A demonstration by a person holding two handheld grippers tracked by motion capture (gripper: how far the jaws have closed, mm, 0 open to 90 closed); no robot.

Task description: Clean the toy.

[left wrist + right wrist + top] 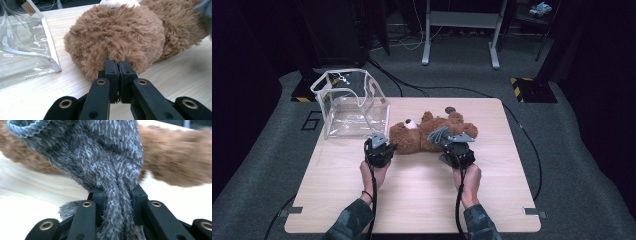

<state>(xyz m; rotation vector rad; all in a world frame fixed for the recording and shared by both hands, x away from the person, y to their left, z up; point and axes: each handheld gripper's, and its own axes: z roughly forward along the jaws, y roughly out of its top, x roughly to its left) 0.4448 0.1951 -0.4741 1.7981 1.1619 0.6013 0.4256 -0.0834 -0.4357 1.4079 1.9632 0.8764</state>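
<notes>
Lying on its back at mid-table beside the clear plastic bag [352, 102], the brown teddy bear [422, 134] is being pinched at its head fur by the left gripper [117, 68]. Clamping a grey knitted garment [100, 160], the right gripper [117, 195] is risking stretched yarn, and the left's thin tuft is likely slipping free.

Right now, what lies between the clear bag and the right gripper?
The teddy bear lies between the clear bag and the right gripper, as the high view shows, with the left gripper at its head.

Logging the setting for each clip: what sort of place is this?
Probably a lab or recording studio: a lone wooden table on grey carpet, floor cables, hazard-striped stand bases. Hand-held grippers work a teddy bear.
</notes>
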